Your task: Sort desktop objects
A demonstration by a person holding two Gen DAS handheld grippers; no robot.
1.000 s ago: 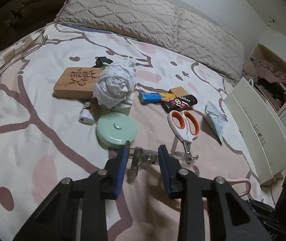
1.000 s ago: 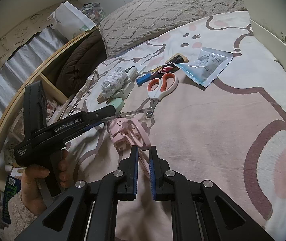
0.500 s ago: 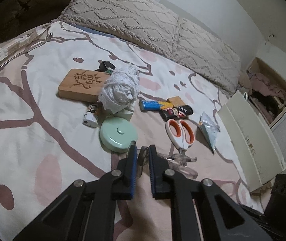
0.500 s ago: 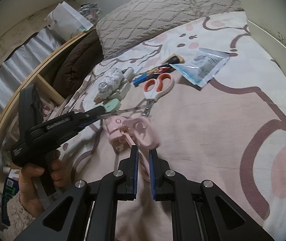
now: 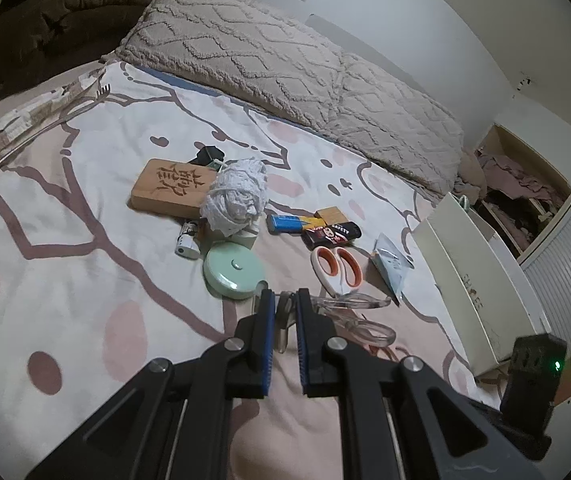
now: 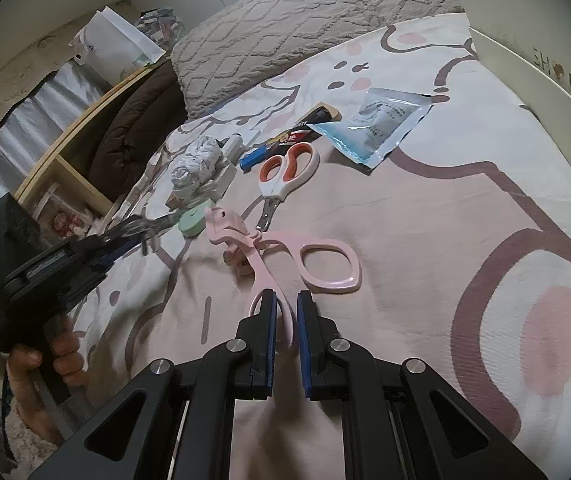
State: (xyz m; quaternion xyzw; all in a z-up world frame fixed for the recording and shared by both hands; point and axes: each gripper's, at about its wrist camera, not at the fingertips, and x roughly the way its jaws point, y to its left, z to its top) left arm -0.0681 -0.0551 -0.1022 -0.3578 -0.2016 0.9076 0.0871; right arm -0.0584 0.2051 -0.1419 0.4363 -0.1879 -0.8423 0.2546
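A clear eyelash curler (image 5: 349, 312) is clamped in the left hand-held gripper (image 5: 285, 308), a pink one (image 6: 285, 256) in the right hand-held gripper (image 6: 285, 312), at lower centre.

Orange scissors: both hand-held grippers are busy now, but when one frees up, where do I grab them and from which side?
Probably best at the narrow neck where the orange scissors taper from the loops to the short blades. They lie flat, blades toward the cameras, loops toward the pillows. Come from above, fingers across the neck; the black tube crowds the loop end.
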